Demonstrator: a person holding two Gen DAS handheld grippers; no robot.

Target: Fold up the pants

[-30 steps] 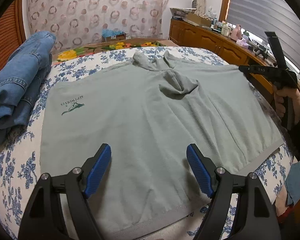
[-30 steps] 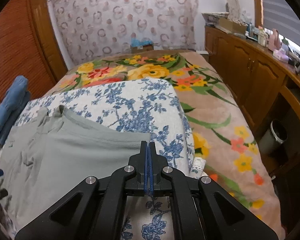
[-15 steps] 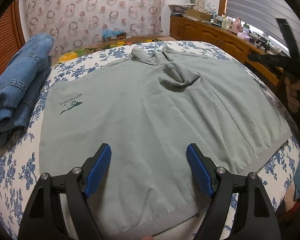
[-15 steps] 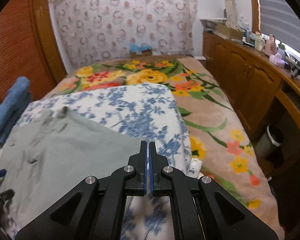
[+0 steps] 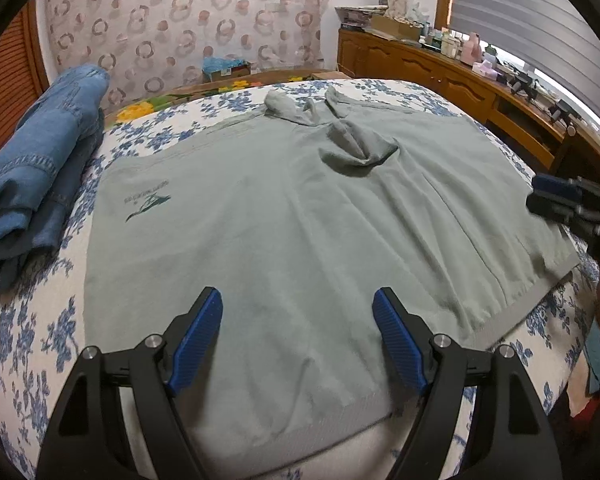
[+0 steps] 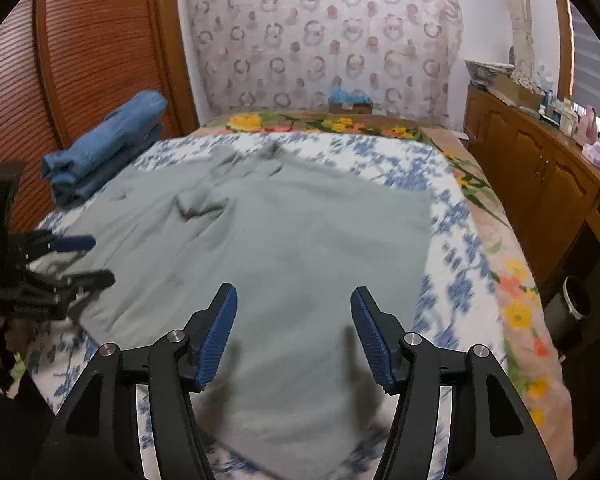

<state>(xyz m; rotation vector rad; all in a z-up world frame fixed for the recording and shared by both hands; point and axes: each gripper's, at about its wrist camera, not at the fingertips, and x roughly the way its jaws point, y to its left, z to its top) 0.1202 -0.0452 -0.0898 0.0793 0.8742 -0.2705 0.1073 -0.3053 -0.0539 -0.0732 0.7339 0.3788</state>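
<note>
while the grey-green pants (image 5: 284,216) lie spread flat on the bed (image 5: 32,344), the left tongs (image 5: 298,338) stand wide open above their near edge, gripping nothing. the right tongs (image 6: 294,334), jaws just opened, hover empty over the blurred, apparently untouched cloth.

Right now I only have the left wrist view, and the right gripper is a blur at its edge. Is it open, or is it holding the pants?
Observer: The right gripper is open. Its jaws have just been opening, with nothing between them, above the near end of the pants.
Operator: What is past the bed on that side?
Observer: A bin stands on the floor beside the wooden cabinet.
Operator: And between the quilt and the bed's edge?
Observer: A peach floral blanket runs along the right of the blue-flowered quilt.
</note>
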